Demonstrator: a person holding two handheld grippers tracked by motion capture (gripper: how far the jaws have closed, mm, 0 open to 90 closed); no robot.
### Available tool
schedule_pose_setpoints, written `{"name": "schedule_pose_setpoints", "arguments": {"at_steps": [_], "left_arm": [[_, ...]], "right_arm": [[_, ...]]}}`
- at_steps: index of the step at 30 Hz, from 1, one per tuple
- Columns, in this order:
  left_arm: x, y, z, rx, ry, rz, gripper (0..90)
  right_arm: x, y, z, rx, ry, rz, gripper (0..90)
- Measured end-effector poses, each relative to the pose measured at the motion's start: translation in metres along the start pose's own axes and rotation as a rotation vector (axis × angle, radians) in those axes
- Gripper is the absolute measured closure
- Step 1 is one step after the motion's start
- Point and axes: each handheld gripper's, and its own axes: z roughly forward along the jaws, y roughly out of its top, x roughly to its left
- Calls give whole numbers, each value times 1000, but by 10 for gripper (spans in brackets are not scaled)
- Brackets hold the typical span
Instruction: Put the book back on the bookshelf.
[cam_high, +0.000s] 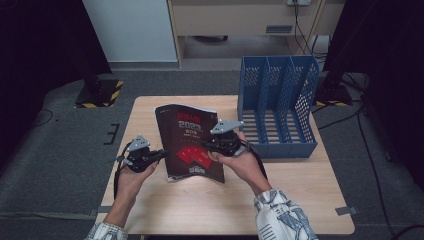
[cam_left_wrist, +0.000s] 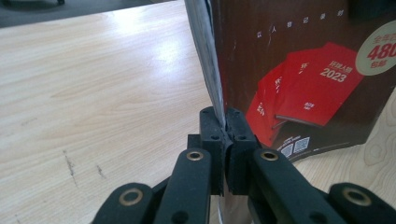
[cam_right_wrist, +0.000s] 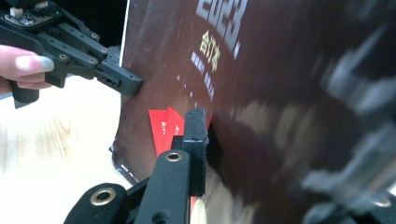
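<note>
A dark brown book (cam_high: 187, 135) with "2023" and red books printed on its cover stands tilted up off the wooden table (cam_high: 300, 200), between my two grippers. My left gripper (cam_high: 162, 154) is shut on the book's left page edge; in the left gripper view its jaws (cam_left_wrist: 223, 123) pinch the edge of the book (cam_left_wrist: 299, 70). My right gripper (cam_high: 205, 146) sits at the book's right side. In the right gripper view one finger (cam_right_wrist: 195, 135) lies against the glossy cover (cam_right_wrist: 261, 93) with a thin dark gap beside it. The other finger is hidden behind the book.
A blue three-slot file rack (cam_high: 277, 105) stands on the table's far right, just beyond my right hand. Bare wood lies to the left of the book (cam_left_wrist: 93, 93). The left gripper (cam_right_wrist: 133, 86) and a fingertip appear far off in the right gripper view.
</note>
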Motion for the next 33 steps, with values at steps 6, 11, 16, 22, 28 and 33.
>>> {"name": "schedule_pose_setpoints", "arguments": {"at_steps": [6, 11, 16, 22, 28, 33], "left_arm": [[-3, 8, -3, 12, 14, 38, 877], [-5, 10, -4, 11, 15, 53, 877], [-7, 10, -6, 12, 12, 69, 876], [-9, 10, -6, 4, 9, 68, 876], [-11, 9, -7, -5, 2, 78, 876], [-12, 9, -7, -6, -7, 81, 876]], "right_arm": [[-6, 12, -11, -19, 0, 0, 760], [-8, 19, -18, -39, 12, -5, 740], [-10, 27, -25, -59, 21, -16, 722], [-9, 39, -32, -78, 38, -33, 714], [-10, 43, -36, -86, 64, -40, 729], [-10, 45, -35, -83, 62, -37, 749]]}}
